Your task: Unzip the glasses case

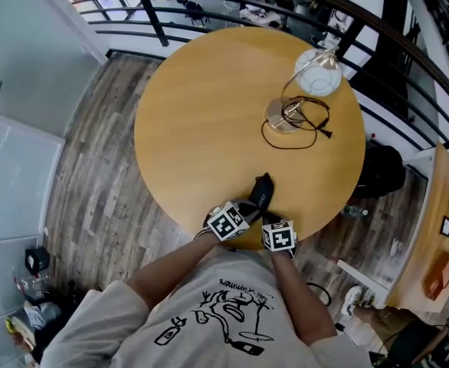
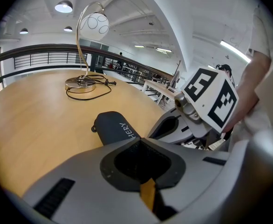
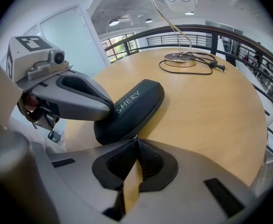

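A black zipped glasses case (image 1: 261, 189) with white lettering lies near the front edge of the round wooden table (image 1: 201, 106). Both grippers meet at its near end. My left gripper (image 2: 139, 143) is shut on the near end of the case (image 2: 112, 126). In the right gripper view one of the left gripper's grey fingers (image 3: 76, 97) lies over the case's (image 3: 132, 107) left side. My right gripper (image 3: 135, 139) is shut with its tips against that same end, where a small metal zipper pull (image 3: 135, 136) shows. In the head view the left gripper (image 1: 246, 207) and the right gripper (image 1: 267, 216) stand side by side.
A desk lamp (image 1: 283, 115) with a chrome base, a curved stem and a white globe (image 1: 317, 73) stands at the far right of the table, its black cable (image 1: 305, 133) looped beside it. A dark railing (image 1: 247, 10) runs behind the table. The table edge is just under the grippers.
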Motion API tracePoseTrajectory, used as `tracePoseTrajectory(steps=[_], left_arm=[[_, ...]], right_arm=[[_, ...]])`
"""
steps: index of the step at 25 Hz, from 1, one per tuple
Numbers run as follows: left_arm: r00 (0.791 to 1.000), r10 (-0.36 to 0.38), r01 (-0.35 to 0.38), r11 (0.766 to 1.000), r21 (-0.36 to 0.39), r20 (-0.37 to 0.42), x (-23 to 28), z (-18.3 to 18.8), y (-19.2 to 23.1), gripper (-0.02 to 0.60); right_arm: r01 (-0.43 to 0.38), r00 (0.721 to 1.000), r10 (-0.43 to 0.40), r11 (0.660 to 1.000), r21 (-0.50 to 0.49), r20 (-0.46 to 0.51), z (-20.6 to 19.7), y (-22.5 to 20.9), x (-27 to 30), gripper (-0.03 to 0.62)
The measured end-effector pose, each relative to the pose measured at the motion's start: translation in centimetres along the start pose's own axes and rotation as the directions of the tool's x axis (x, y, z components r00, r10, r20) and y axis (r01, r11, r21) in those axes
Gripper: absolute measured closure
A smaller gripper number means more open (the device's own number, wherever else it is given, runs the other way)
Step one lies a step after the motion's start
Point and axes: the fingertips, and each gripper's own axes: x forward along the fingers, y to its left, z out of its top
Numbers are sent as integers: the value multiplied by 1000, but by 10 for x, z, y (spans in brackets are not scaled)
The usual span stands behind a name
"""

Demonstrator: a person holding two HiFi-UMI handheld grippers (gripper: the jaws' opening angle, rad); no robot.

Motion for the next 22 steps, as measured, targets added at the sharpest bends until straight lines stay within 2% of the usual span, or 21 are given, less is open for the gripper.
tracePoseTrajectory(steps=[6, 13, 22], left_arm=[[1000, -2, 2, 1000, -4, 4, 3, -2, 3, 575], [1000, -14, 14, 1000, -14, 6, 0, 4, 0, 574], [999, -35, 35, 999, -20, 3, -2, 5, 0, 575]], right_arm=[[15, 1000, -17, 995, -97, -18, 9, -10, 2, 571], [24, 999, -29, 989, -148, -35, 27, -30, 5, 571], [24, 997, -45, 959, -281, -67, 49, -50, 12, 571]])
